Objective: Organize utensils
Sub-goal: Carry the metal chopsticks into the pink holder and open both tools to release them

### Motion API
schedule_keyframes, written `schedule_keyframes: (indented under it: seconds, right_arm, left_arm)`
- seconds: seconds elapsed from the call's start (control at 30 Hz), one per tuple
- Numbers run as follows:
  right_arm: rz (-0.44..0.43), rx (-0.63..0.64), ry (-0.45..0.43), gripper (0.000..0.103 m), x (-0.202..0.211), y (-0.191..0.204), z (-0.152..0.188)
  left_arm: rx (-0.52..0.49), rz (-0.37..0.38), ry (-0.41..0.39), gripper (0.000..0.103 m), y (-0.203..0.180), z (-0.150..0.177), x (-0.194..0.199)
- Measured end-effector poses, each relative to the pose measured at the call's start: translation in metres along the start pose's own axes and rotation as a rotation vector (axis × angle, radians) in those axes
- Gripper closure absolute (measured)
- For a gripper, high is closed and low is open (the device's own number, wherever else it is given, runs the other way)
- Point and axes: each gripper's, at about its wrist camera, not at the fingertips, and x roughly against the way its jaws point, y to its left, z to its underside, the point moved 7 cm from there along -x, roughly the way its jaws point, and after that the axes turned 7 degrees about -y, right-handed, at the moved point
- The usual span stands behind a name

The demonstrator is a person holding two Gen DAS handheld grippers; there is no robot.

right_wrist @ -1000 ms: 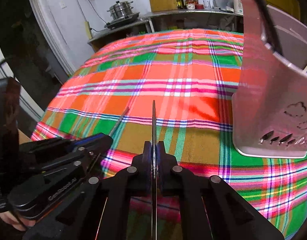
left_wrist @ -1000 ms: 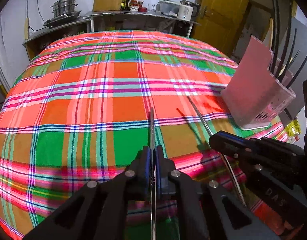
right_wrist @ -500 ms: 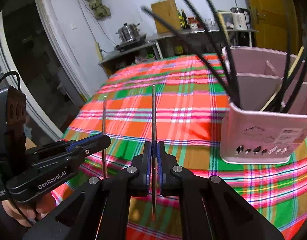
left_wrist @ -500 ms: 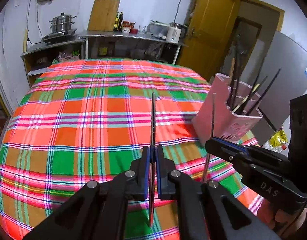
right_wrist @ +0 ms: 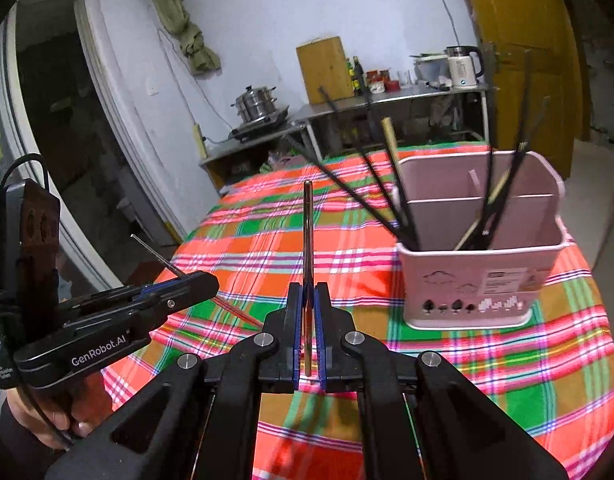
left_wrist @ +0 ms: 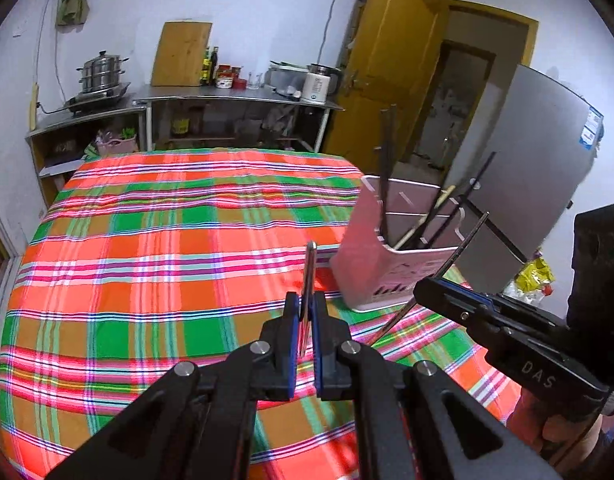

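The left gripper (left_wrist: 305, 322) had its jaws clamped on a thin metal chopstick (left_wrist: 308, 280), held above the plaid-covered table (left_wrist: 147, 240). The right gripper (right_wrist: 307, 320) was likewise clamped on a second metal chopstick (right_wrist: 307, 236). The pink utensil holder (right_wrist: 483, 280), with dark chopsticks (right_wrist: 391, 200) leaning in its compartments, stood near the table's right edge.

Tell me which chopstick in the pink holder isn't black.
The pale wooden chopstick leaning left in the pink holder; the other sticks standing there are black.
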Motion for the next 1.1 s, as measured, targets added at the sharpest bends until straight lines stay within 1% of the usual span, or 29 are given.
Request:
schedule_keyframes:
  seconds: [0.33, 0.5, 0.83, 1.1]
  right_arm:
    - [0.058, -0.047, -0.037, 0.097, 0.026, -0.027, -0.002]
    - [0.084, -0.062, -0.062, 0.097, 0.037, -0.041, -0.009]
    - [0.12, -0.074, -0.137, 0.097, 0.059, -0.068, -0.043]
    - [0.135, -0.074, -0.199, 0.097, 0.066, -0.079, -0.076]
  left_arm:
    - [-0.034, 0.063, 0.023, 0.097, -0.04, -0.005, -0.011]
    - [-0.053, 0.095, 0.022, 0.097, -0.06, -0.014, -0.015]
    - [-0.074, 0.15, -0.024, 0.097, -0.093, -0.056, -0.025]
    - [-0.09, 0.166, -0.073, 0.097, -0.109, -0.094, -0.03]
